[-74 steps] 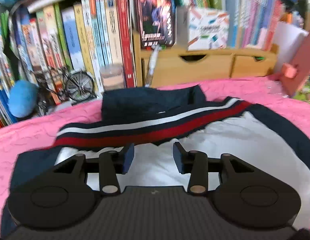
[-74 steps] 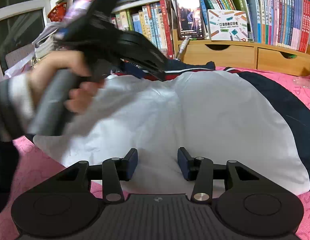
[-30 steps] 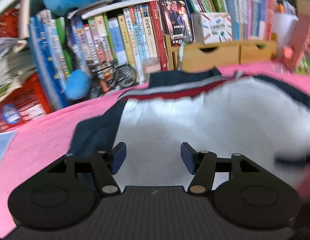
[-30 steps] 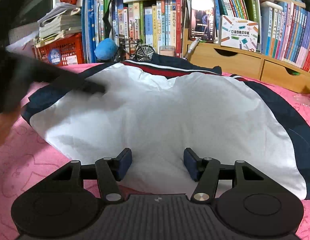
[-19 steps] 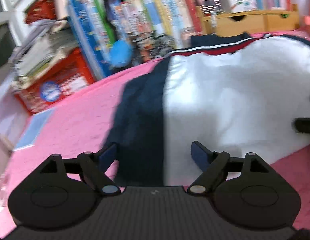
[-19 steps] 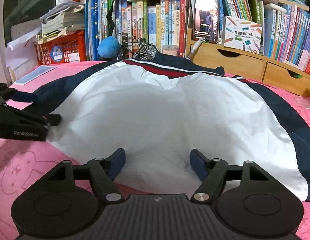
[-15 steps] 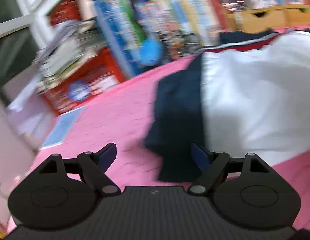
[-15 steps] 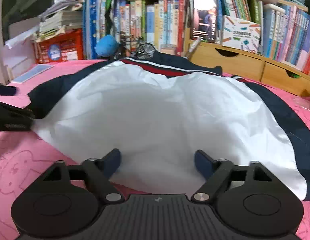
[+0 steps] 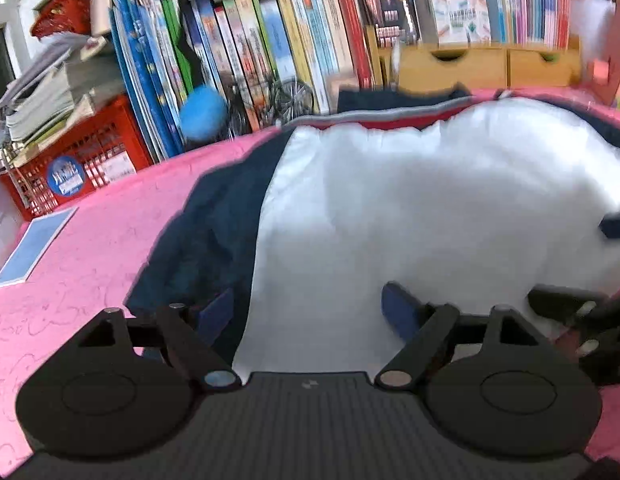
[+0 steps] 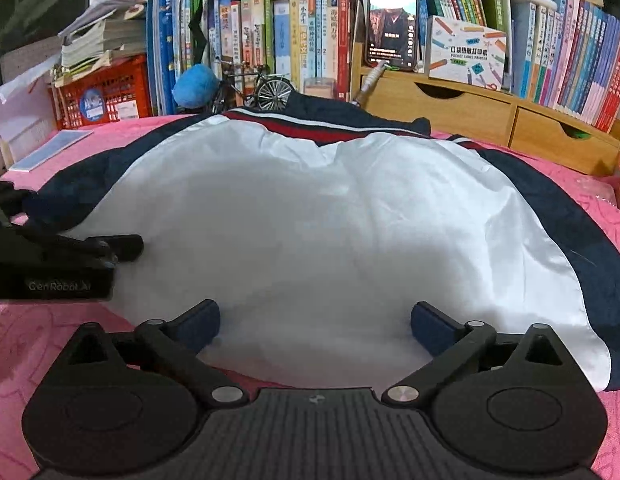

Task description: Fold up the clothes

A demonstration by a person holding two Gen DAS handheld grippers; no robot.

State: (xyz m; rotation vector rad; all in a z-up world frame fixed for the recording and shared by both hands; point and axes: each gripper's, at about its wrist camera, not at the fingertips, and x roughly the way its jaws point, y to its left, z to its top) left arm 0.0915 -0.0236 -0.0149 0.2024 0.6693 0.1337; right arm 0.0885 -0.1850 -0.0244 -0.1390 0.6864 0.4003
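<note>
Two tongs [image 10: 315, 326] [image 9: 309, 307] opening, nothing gripped, over smooth white-navy jacket [image 10: 330, 224], pink quilt [image 10: 14, 340].

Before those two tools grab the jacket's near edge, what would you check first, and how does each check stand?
1. Left tool jaws opening, nothing pinched: ok.
2. Right tool jaws opening, nothing pinched: ok.
3. Jacket spread out on the pink bedcover, white lining up: ok.
4. Near hem lies between each tool's fingers: ok.
5. Lining smooth, only soft creases: ok.
6. Fingers low enough to catch the hem: cannot tell.
</note>
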